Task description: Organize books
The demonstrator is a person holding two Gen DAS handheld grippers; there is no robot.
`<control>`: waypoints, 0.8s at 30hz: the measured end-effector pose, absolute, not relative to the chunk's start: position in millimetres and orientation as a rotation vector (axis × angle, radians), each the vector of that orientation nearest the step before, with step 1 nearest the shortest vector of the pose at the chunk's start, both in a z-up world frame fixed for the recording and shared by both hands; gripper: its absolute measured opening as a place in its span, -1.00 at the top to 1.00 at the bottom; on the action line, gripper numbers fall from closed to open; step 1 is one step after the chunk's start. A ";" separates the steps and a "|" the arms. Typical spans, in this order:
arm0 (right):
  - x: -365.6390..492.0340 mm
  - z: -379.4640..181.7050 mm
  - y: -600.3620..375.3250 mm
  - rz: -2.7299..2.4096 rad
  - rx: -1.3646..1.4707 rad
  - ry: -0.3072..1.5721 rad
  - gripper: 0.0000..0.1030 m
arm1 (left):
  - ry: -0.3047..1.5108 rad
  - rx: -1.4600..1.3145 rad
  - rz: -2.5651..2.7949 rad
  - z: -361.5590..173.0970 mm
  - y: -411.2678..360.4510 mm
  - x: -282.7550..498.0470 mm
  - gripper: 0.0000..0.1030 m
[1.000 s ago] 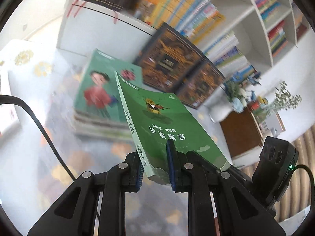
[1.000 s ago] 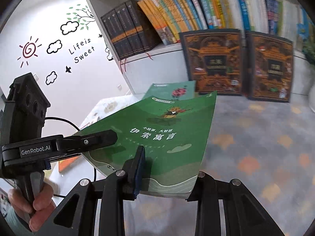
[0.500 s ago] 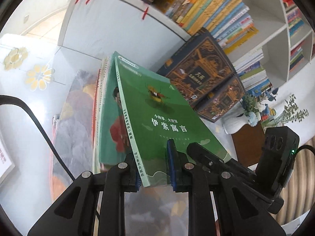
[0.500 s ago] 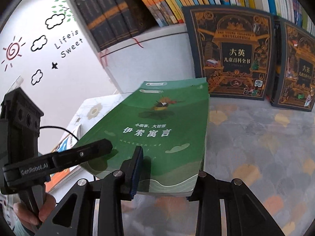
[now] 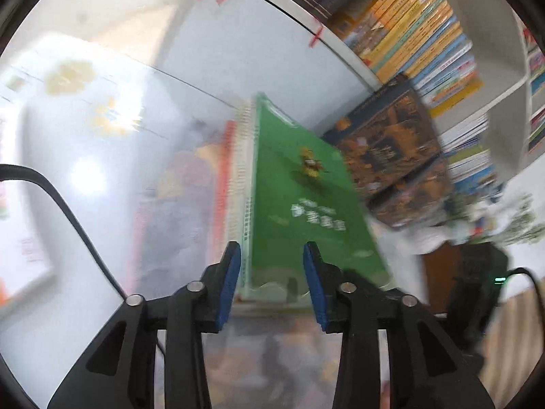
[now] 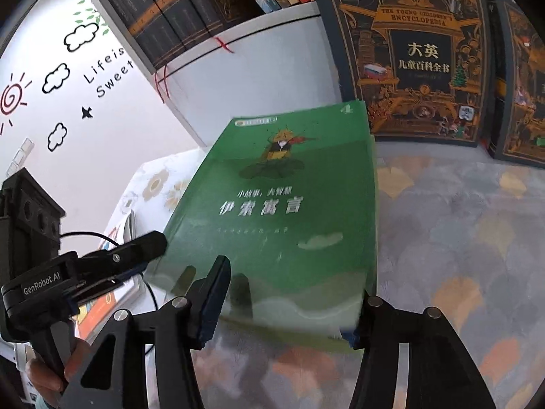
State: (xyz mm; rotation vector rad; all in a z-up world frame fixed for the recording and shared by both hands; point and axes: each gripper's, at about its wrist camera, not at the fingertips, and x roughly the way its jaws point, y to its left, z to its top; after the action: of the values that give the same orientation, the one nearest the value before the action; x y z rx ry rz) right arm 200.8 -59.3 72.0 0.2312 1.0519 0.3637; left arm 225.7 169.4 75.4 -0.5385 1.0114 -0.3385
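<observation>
Setting the green book on the stack.

Left view: my left gripper (image 5: 271, 281) is spread open around the book (image 5: 299, 204), centre frame, atop the stack (image 5: 235, 170). Right view: right gripper (image 6: 282, 306) gapes wide around the book (image 6: 279, 211); next I back both off.

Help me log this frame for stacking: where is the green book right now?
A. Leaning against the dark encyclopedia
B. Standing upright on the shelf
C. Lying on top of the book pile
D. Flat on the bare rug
C: the green book lies cover up on the book pile, whose page edges show beside it.
</observation>
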 end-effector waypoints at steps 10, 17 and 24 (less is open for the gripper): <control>72.6 154.4 -116.5 0.236 0.244 0.893 -0.19 | 0.835 -0.172 -0.320 155.5 124.2 122.4 -0.36; -12.9 238.4 -165.8 0.170 0.255 0.650 -0.89 | 0.689 -0.011 -0.372 225.9 68.8 54.7 -0.60; -64.1 236.7 -213.6 -0.072 0.393 0.730 -0.93 | 0.790 0.002 -0.303 238.7 25.1 16.7 -0.63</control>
State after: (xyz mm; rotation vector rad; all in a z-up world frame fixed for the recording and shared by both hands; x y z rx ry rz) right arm -64.1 -213.5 236.7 0.3932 0.7304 -0.0717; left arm 16.7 25.1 238.7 0.0019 0.7900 -0.3030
